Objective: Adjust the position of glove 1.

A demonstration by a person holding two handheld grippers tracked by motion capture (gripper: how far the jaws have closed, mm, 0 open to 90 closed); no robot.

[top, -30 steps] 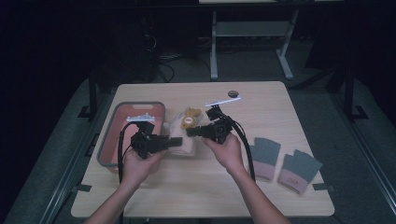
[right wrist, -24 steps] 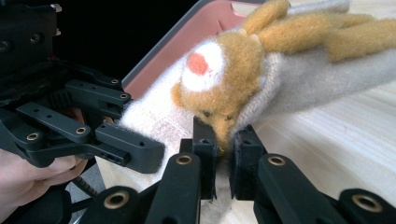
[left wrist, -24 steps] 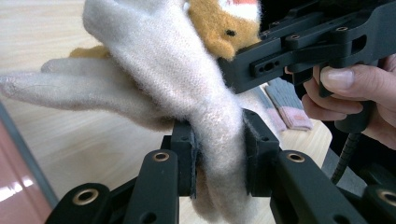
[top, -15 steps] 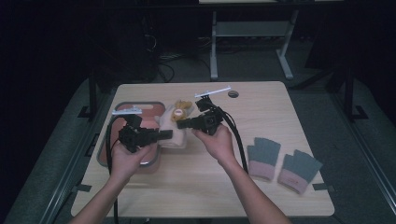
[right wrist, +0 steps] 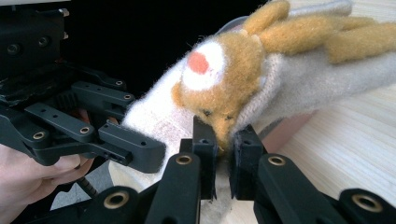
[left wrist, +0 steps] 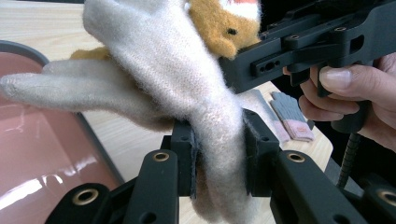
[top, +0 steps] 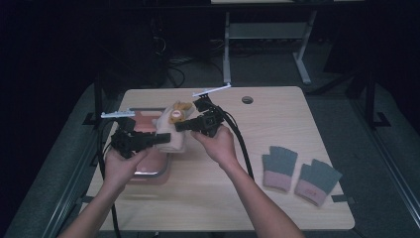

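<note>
Got both grippers clamped on the cream glove (top: pixel 174 130) right now. My left gripper (left wrist: pixel 218 156) pinches a fold of the cream knit, jaws squeezed narrow around it. My right gripper (right wrist: pixel 223 154) bites the edge by the little orange animal patch (right wrist: pixel 219 81). The glove hangs between the two tools, lifted off the table (top: pixel 277 198), over the right edge of the pink tray (top: pixel 148 173). A grey-and-pink pair of gloves (top: pixel 299 173) lies well apart on my right.

Cream fuzzy glove (top: pixel 173 133) with tan animal face, red spot on its forehead. Held off the table between my two grippers, fingers spread, above the tray's right edge.
</note>
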